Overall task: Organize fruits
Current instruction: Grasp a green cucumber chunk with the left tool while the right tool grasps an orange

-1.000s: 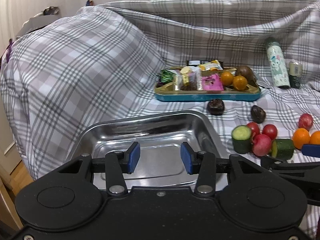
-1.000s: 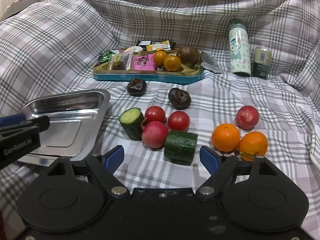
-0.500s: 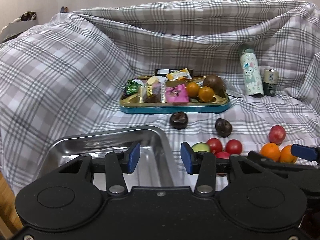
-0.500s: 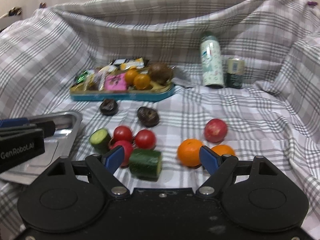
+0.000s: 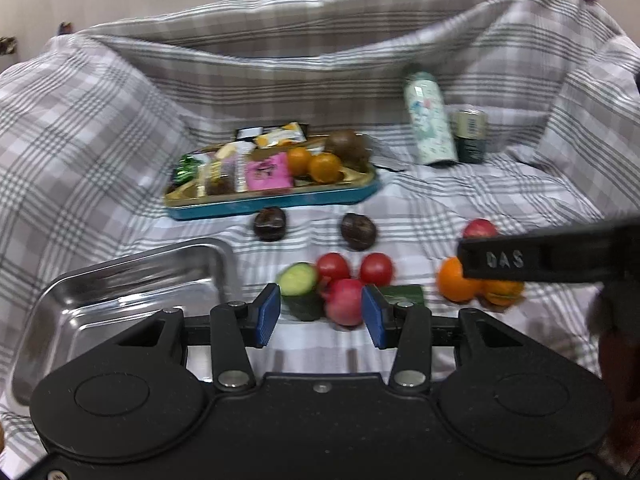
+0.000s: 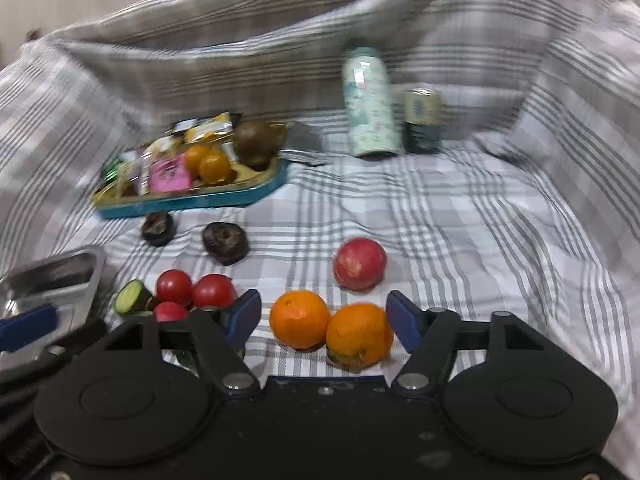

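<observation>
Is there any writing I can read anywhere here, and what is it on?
"DAS": raised letters on the side of the right gripper, seen from the left wrist camera.
Snack packets in the blue tray: print too blurred to read.
Patterned bottle and small can: labels blurred, unreadable.

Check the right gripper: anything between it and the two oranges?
Nothing visible. The right gripper, jaws closing and gripping nothing, has both oranges right ahead between its fingers, with only checked cloth around them.

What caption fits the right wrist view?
Right tongs closing, nothing gripped, framing two oranges on plaid cloth.
</observation>
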{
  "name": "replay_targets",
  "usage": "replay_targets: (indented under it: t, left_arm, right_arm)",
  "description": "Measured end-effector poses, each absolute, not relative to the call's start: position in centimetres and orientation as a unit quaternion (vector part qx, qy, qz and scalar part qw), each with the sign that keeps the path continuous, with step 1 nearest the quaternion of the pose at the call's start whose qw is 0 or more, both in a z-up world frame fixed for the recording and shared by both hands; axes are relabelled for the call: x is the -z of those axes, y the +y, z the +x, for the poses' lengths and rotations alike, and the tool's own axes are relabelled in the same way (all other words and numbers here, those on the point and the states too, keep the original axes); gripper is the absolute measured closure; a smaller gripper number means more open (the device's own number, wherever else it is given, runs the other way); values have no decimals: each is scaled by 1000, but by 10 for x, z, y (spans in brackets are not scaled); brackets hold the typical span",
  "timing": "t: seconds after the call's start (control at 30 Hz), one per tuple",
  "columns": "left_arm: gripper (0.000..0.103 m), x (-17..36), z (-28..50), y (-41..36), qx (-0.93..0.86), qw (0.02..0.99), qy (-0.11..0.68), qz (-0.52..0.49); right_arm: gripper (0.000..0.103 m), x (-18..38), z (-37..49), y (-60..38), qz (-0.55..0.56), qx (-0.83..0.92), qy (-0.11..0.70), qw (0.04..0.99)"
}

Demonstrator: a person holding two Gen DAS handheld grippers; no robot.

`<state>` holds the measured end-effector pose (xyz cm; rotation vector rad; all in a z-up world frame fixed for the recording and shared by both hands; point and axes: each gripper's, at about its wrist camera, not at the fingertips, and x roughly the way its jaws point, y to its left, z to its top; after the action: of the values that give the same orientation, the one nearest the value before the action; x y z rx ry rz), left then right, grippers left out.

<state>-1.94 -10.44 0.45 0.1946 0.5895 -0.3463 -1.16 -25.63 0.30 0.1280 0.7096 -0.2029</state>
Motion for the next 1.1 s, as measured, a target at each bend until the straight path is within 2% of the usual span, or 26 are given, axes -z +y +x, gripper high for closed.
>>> replay_targets:
  t: [0.13,0.37,0.63,0.83,1.1]
  left_arm:
    - [51,1,-22,-119,183,932,294,106]
    - [51,19,-18,-135,191,923,316,108]
    - [51,32,-11,-147,194,918,327,113]
    - [51,38,-5,-151,194,916,335,108]
    - [51,40,-1,-156,198,914,337,110]
  right_arm:
    - [41,-11,-13,-263,22,56,351,934]
    - [48,-7,-11,-285,39,21,390,920]
    - [51,-1,-11,-282,16,-1,406,914]
    - [63,7,-6,-280,-3,25,419,907]
    - [62,9,-4,-284,11,28,415,909]
